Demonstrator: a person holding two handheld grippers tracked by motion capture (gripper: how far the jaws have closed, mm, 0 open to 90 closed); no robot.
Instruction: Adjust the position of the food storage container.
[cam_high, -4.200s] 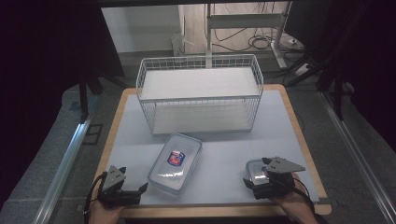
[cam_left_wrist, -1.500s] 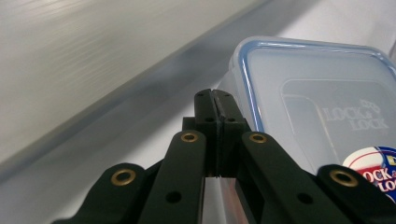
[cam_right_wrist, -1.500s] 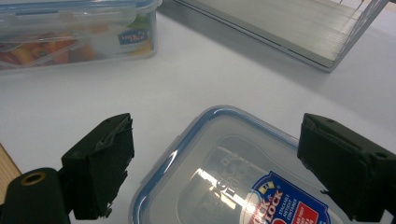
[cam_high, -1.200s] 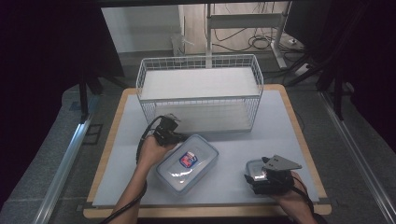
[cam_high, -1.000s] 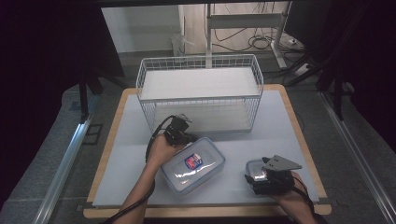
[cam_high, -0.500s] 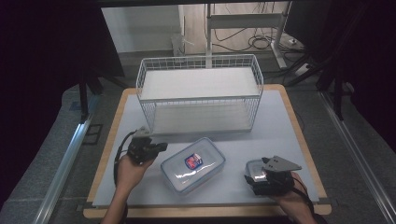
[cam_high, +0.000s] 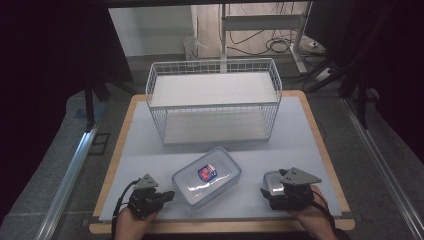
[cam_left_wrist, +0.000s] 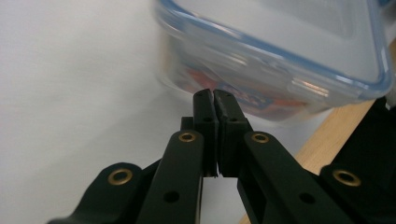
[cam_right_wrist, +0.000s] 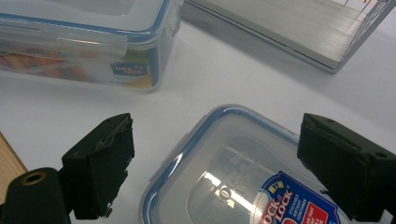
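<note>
Jaws, left: left gripper (cam_high: 167, 194) has its two black jaws pressed together with nothing between them; in the left gripper view the tips (cam_left_wrist: 214, 95) point at the near wall of the large container, just short of it.
Jaws, right: right gripper (cam_right_wrist: 212, 168) stands wide, one jaw on either side of the small container's lid, pads clear of it and gripping nothing.
Large container: a clear lock-lid food box with blue rim (cam_high: 206, 176) lies on the pale table mat (cam_high: 300, 145), skewed to the table edge, between the two grippers and in front of the wire basket; a red-and-blue label shows through its lid.
Small container: a second clear box with blue seal and a red label (cam_right_wrist: 243, 168) sits directly under the right gripper, near the table's front right.
Wire basket: white wire basket (cam_high: 214, 102) at the back of the mat, with a flat white board inside, well apart from both boxes.
Risk, left: closed tips pushing on a smooth wall could skate off or spin the box instead of sliding it straight.
Risk, right: the open jaws straddle a slick lid; closing off-centre could squeeze the small box out sideways, or toward the wooden table edge (cam_high: 220, 226) nearby.
</note>
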